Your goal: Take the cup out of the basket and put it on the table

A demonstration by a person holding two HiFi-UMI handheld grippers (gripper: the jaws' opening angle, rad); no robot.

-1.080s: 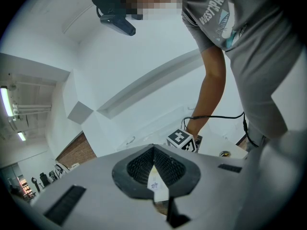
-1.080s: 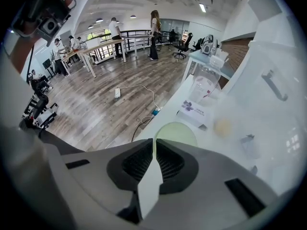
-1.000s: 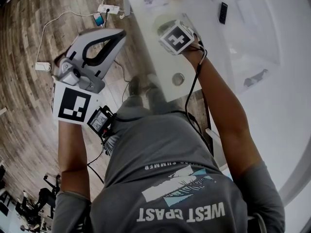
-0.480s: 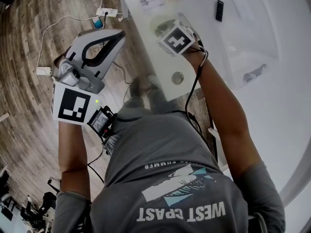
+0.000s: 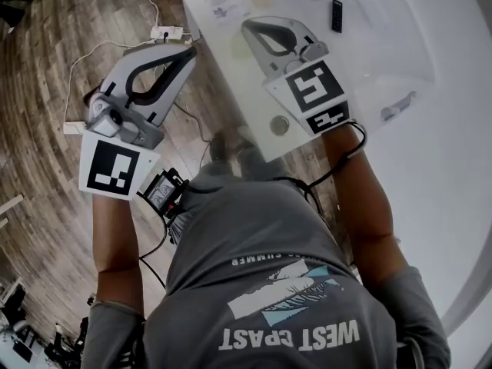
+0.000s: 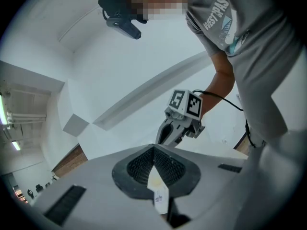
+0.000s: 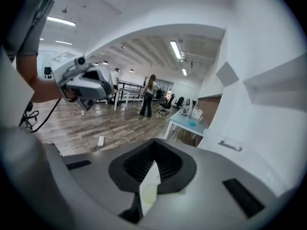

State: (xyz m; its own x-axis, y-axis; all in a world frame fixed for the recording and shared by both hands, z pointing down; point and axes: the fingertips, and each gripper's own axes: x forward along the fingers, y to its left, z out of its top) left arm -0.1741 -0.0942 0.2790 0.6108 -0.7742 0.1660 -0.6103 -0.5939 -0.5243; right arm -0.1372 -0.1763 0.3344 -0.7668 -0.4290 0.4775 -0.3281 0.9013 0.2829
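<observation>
No basket or cup shows clearly in any view. In the head view my left gripper [image 5: 184, 49] hangs over the wooden floor, left of the white table [image 5: 384, 152], with its jaws together and empty. My right gripper [image 5: 248, 28] is above the table's near-left corner, its jaws also closed on nothing. The left gripper view has the shut tips of the left gripper [image 6: 154, 148] aimed at the right gripper [image 6: 184, 116]. From the right gripper view, the shut right gripper [image 7: 154, 150] faces the room, with the left gripper [image 7: 81, 85] at upper left.
On the table lie a black remote [image 5: 336, 15], papers [image 5: 225, 10] and a round grommet [image 5: 280, 125]. A power strip [image 5: 171, 31] with cables lies on the floor. A distant person [image 7: 146, 97] stands near desks [image 7: 189, 121].
My right gripper has turned and lifted, so its body and closed jaws now show instead of only the marker cube. The left gripper has hardly moved.
</observation>
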